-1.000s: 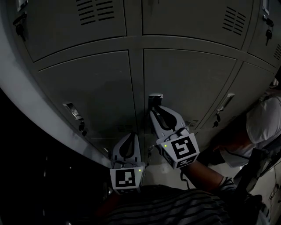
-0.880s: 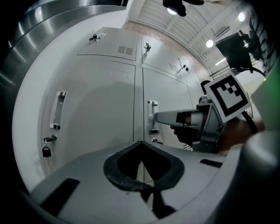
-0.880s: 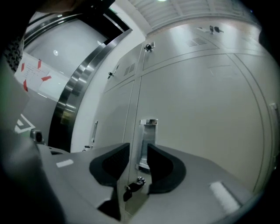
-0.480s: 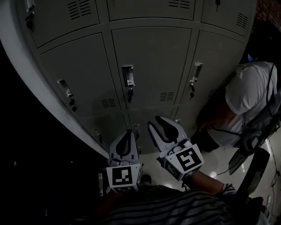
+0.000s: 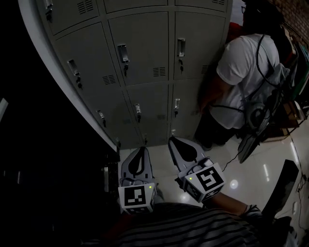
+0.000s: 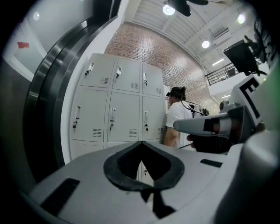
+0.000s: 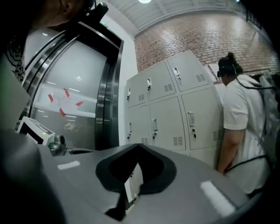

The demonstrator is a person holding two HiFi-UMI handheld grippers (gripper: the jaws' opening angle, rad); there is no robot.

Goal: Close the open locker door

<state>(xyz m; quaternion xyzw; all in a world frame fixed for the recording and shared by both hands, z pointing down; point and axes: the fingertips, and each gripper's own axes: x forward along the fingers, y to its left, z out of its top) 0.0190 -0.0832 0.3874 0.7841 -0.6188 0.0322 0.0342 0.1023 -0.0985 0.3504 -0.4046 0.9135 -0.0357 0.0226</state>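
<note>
We held our left gripper (image 5: 141, 150) and right gripper (image 5: 175, 142), its jaws just closed, pinched empty well back from the lockers (image 5: 198, 43), whose doors (image 5: 145, 43) looked flush; an unlatched one could swing open.

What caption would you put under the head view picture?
Shut left claw and shut right claw face closed lockers; a person stands beside.

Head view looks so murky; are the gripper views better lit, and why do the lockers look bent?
Head view: underexposed, lockers lean and curve, small glare spots on the floor. Left gripper view: bright, ceiling lamps flare, wide-angle bowing. Right gripper view: well lit, dark corners, same bowing.
</note>
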